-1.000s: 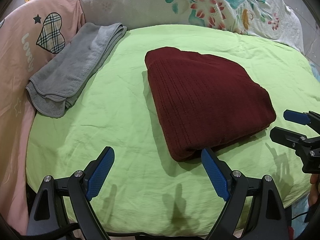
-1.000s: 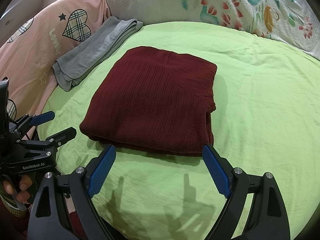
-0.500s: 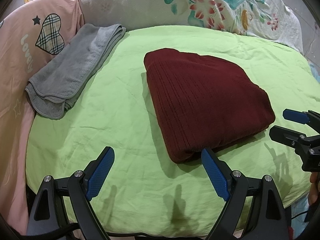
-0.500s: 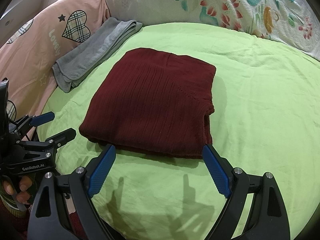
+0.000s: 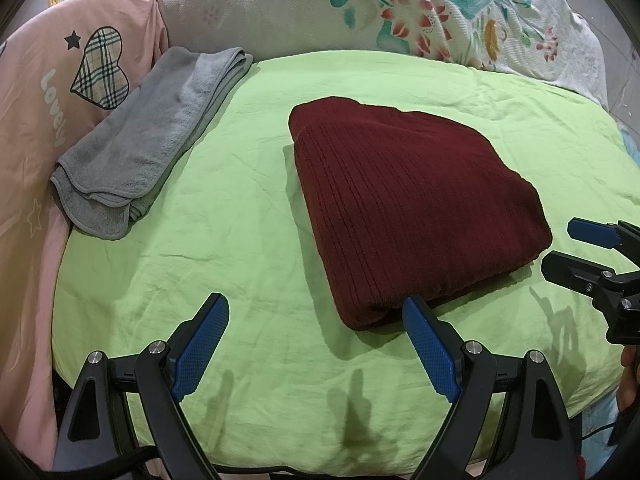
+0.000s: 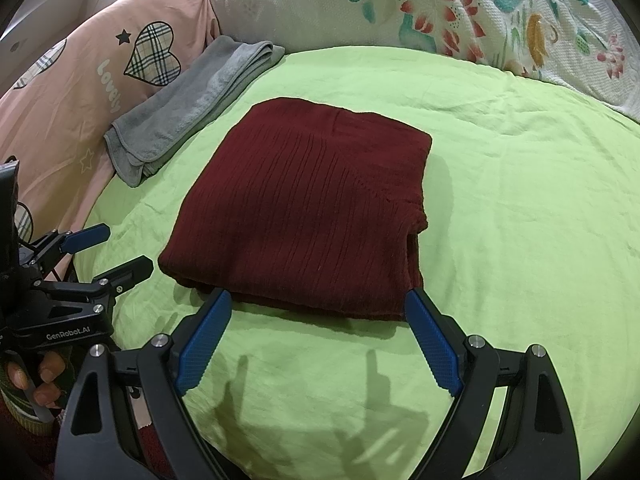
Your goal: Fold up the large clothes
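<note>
A dark red ribbed sweater (image 5: 408, 204) lies folded into a neat rectangle on the green bed sheet (image 5: 224, 248); it also shows in the right wrist view (image 6: 308, 208). My left gripper (image 5: 316, 312) is open and empty, just short of the sweater's near left corner. My right gripper (image 6: 316, 312) is open and empty at the sweater's near edge, its fingers spanning that edge. The right gripper shows at the right of the left wrist view (image 5: 560, 248), and the left gripper at the left of the right wrist view (image 6: 116, 248).
A folded grey towel (image 5: 148, 148) lies at the far left of the sheet. A pink quilt with a plaid heart (image 5: 60, 92) borders the left side. A white floral pillow (image 5: 380, 16) lies along the back.
Both grippers have crept slightly toward the sweater. The sweater has not moved, and both grippers stay open.
</note>
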